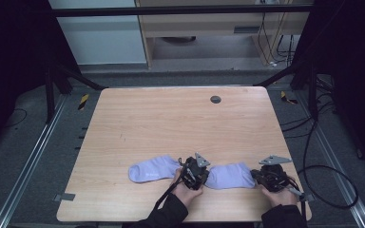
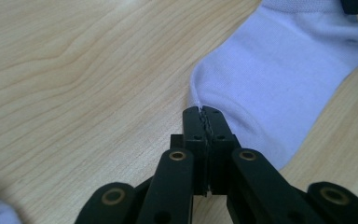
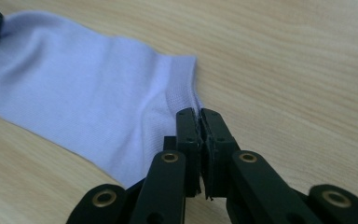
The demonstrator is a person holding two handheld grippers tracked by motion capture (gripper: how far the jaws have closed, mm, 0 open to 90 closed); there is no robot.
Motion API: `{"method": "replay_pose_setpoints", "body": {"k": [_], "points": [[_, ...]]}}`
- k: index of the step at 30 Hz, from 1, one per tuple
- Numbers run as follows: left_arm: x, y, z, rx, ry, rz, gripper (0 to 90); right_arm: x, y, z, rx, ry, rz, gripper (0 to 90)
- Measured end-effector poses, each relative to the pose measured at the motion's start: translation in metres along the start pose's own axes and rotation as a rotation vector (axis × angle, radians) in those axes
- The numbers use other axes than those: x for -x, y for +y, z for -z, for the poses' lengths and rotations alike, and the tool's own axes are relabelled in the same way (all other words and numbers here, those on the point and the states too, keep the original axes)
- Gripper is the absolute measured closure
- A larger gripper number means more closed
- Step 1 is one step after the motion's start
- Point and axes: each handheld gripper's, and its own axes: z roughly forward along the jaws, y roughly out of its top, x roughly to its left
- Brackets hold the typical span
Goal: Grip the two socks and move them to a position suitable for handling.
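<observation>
A: Any writing on the socks?

B: A faint mark on the far sock (image 1: 153, 170), too small to read; it lies flat on the table (image 1: 171, 123), left of the left fingers (image 1: 196, 174).

A: Room to move?

B: Bare wood ahead of both; the near table edge is close behind.

A: And the fingers?

B: Both pairs pinched together; the left fingers (image 2: 206, 122) nip one end of the near sock (image 1: 230, 175); the right fingers (image 3: 199, 122) nip its cuff.

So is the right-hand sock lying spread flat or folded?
Spread flat: the right-hand sock lies at full length on the table, with the left gripper and right gripper pinching its two ends.
</observation>
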Motion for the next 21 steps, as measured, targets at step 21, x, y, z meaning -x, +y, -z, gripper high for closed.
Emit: {"method": "replay_pose_setpoints", "body": {"k": [21], "points": [[-0.03,-0.027,0.088,0.04,-0.019,-0.056,89.2,-0.068,0.022,0.031,0.107,0.186,0.085,87.1]]}}
